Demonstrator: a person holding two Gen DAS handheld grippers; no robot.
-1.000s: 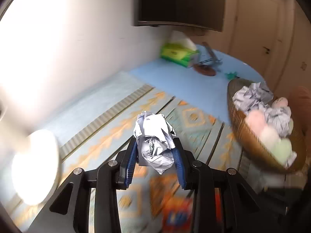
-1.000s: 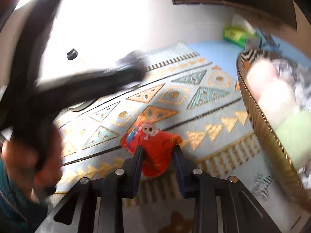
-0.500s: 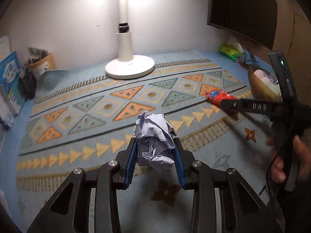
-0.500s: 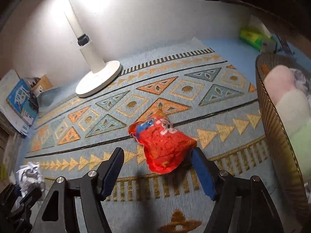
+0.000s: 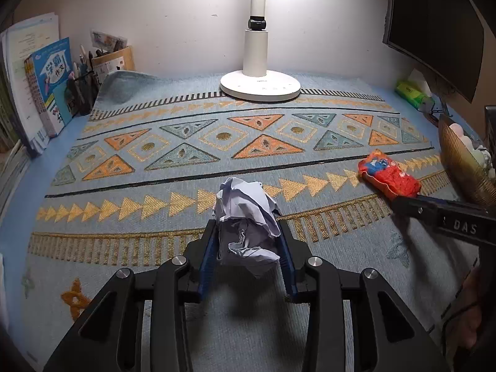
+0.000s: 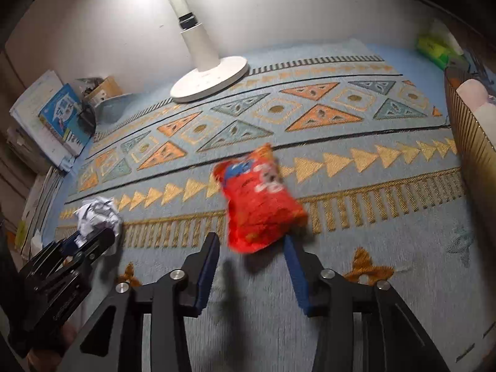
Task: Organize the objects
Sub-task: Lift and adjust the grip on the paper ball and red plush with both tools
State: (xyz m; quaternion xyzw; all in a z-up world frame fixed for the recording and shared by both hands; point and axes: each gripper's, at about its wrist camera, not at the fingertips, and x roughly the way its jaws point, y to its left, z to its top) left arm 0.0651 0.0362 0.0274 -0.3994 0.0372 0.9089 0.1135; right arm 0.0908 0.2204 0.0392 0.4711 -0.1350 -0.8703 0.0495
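Note:
My left gripper [image 5: 247, 241] is shut on a crumpled white paper ball [image 5: 246, 217] and holds it low over the patterned mat [image 5: 186, 142]; the ball also shows in the right wrist view [image 6: 98, 217]. A red snack bag [image 6: 259, 200] lies on the mat, its near end between the fingers of my right gripper [image 6: 252, 254], which is open. The bag also shows at the right of the left wrist view [image 5: 389, 177]. A woven basket [image 6: 471, 142] with soft pastel items stands at the right.
A white lamp base [image 5: 260, 85] stands at the back of the mat. Books [image 5: 46, 83] and a pen holder [image 5: 82, 90] line the left. A green tissue box [image 5: 412, 93] and a dark monitor [image 5: 434, 24] are at the back right.
The left gripper swung away from the basket to face the mat, still holding the paper ball. The right gripper opened, released the red bag onto the mat and drew back slightly.

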